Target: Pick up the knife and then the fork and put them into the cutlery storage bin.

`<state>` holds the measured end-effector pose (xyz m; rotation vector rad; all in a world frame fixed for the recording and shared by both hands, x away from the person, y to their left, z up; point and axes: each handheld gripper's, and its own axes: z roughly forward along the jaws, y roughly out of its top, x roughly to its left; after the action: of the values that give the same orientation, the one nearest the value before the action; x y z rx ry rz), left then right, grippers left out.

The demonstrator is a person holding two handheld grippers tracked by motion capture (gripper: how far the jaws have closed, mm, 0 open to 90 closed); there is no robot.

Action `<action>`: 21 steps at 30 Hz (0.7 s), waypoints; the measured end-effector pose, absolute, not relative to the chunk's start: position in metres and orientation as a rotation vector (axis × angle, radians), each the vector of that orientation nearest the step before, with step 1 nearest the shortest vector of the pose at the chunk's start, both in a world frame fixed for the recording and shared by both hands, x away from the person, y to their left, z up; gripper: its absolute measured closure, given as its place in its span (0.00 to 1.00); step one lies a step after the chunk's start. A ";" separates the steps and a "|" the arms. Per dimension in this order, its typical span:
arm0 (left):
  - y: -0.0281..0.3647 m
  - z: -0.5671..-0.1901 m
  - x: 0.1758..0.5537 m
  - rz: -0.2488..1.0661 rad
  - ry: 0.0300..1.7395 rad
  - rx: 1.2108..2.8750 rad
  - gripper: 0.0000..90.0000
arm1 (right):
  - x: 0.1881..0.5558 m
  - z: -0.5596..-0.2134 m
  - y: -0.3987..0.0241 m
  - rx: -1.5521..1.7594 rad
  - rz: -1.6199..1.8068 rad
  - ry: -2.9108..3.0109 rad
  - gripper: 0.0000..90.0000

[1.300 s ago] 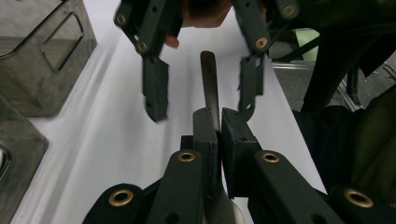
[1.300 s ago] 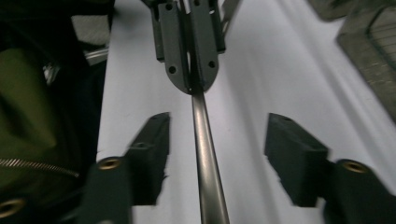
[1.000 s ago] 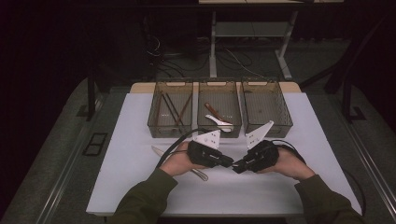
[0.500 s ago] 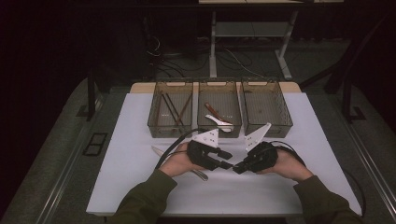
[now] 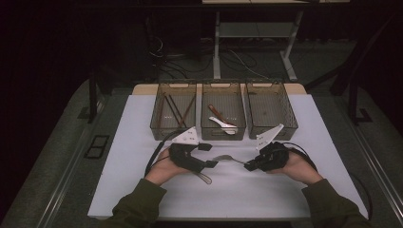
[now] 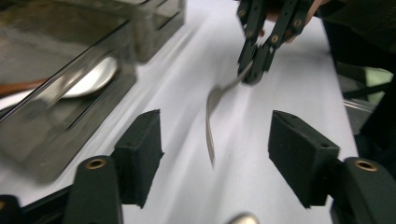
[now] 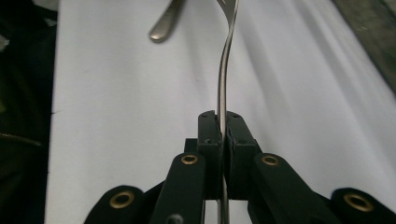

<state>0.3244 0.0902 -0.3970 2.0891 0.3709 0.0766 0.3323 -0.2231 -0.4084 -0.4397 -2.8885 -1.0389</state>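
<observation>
Here the white desk (image 5: 142, 142) stood on a dark floor, three bins (image 5: 223, 111) at its far edge. Nearer than the bins, the left tongs (image 5: 207, 155) had just opened and drawn left off the fork (image 5: 228, 158); the right tongs (image 5: 247, 166) clamped its handle.

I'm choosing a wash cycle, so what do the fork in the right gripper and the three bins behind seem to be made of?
The thin silvery fork, clamped in the right gripper, looks like polished metal, probably steel: it glints and reflects. The three smoky see-through bins look like tinted hard plastic, since their contents show through glossy walls; glass can't be ruled out.
</observation>
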 end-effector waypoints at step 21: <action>0.167 -0.430 0.282 0.224 0.684 2.022 0.00 | 0.347 -0.396 -0.255 -0.855 -1.110 -2.888 0.96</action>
<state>0.2824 0.1672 -0.4305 2.0220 0.6839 0.2236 0.3467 -0.2552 -0.3956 -0.8545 -2.8876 -1.1099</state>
